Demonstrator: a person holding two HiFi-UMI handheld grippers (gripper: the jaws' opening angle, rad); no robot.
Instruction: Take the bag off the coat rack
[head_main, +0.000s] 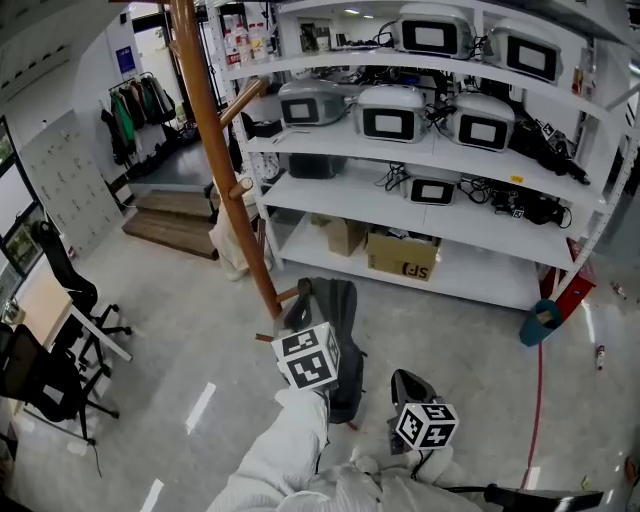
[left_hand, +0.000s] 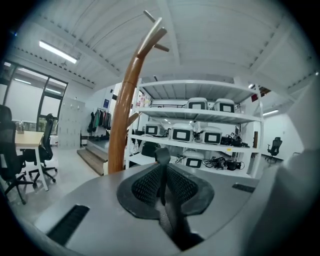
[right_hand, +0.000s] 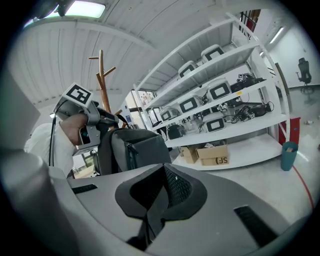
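Note:
A dark grey backpack (head_main: 338, 310) hangs close to the lower part of the wooden coat rack (head_main: 215, 130), next to a short peg; I cannot tell whether it touches the peg. My left gripper (head_main: 305, 352) is over the bag's top. In the left gripper view its jaws (left_hand: 162, 172) are pressed on a dark strap (left_hand: 162, 156) of the bag, with the rack's pole (left_hand: 122, 115) right behind. My right gripper (head_main: 410, 395) is lower right of the bag and apart from it. Its jaws (right_hand: 162, 187) are shut, facing the backpack (right_hand: 140, 150) and the rack (right_hand: 102, 80).
White shelving (head_main: 420, 215) with grey monitors, cables and cardboard boxes (head_main: 400, 255) stands just behind the rack. A beige bag (head_main: 232, 250) rests by the pole. Office chairs and a desk (head_main: 50, 330) are at the left, wooden steps (head_main: 170, 225) behind, and a teal bin (head_main: 540, 322) at the right.

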